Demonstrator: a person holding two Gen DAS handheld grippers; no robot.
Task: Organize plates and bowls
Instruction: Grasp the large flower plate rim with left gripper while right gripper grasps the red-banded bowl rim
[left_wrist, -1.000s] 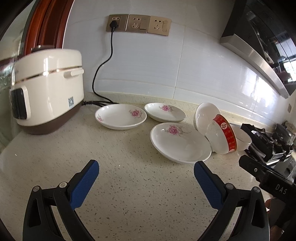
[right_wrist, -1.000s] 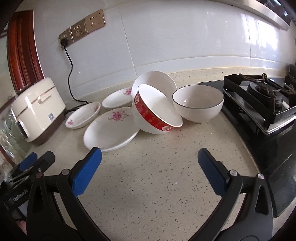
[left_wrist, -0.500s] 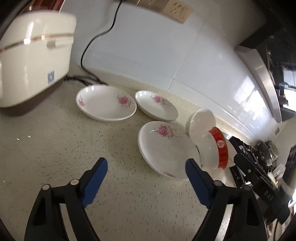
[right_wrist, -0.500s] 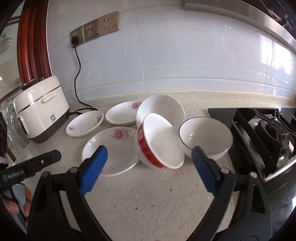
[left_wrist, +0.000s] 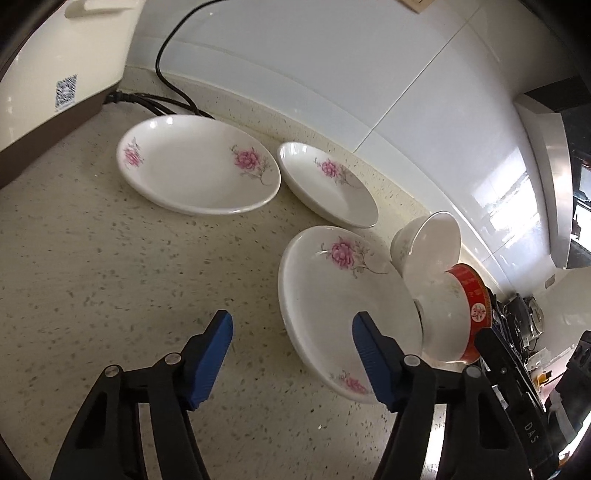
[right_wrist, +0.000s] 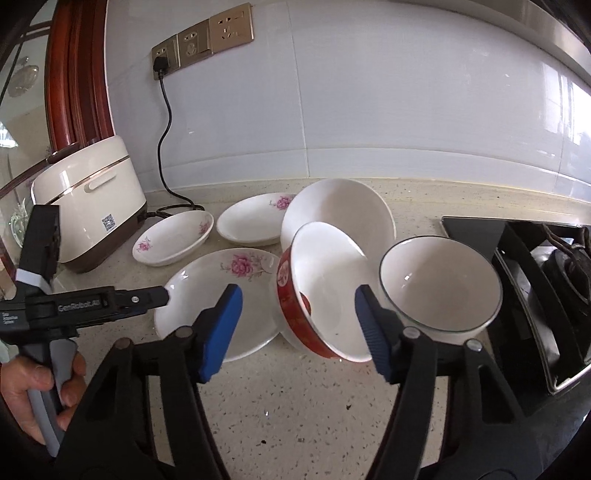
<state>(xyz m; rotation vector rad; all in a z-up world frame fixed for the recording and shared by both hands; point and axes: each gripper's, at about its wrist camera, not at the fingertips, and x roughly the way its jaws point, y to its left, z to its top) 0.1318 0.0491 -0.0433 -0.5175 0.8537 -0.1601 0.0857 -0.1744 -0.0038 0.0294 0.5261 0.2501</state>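
Note:
Three white plates with pink flowers lie on the speckled counter: a near plate (left_wrist: 343, 306) (right_wrist: 218, 299), a left plate (left_wrist: 197, 164) (right_wrist: 173, 238) and a back plate (left_wrist: 327, 184) (right_wrist: 255, 219). A red-rimmed bowl (right_wrist: 325, 291) (left_wrist: 454, 314) leans tilted on the near plate's right edge, with a white bowl (right_wrist: 340, 214) (left_wrist: 428, 245) tilted behind it. A dark-rimmed white bowl (right_wrist: 439, 282) stands upright to the right. My left gripper (left_wrist: 291, 345) is open and empty at the near plate's left rim. My right gripper (right_wrist: 299, 328) is open and empty, just before the red-rimmed bowl.
A cream rice cooker (right_wrist: 88, 218) (left_wrist: 48, 62) stands at the left with its black cord (right_wrist: 166, 122) running to wall sockets (right_wrist: 201, 37). A black gas hob (right_wrist: 546, 288) borders the bowls on the right. The tiled wall runs behind.
Both grippers have moved closer to the dishes. The left one came forward to the near plate's rim; the right one closed in on the red-rimmed bowl. Both stay open.

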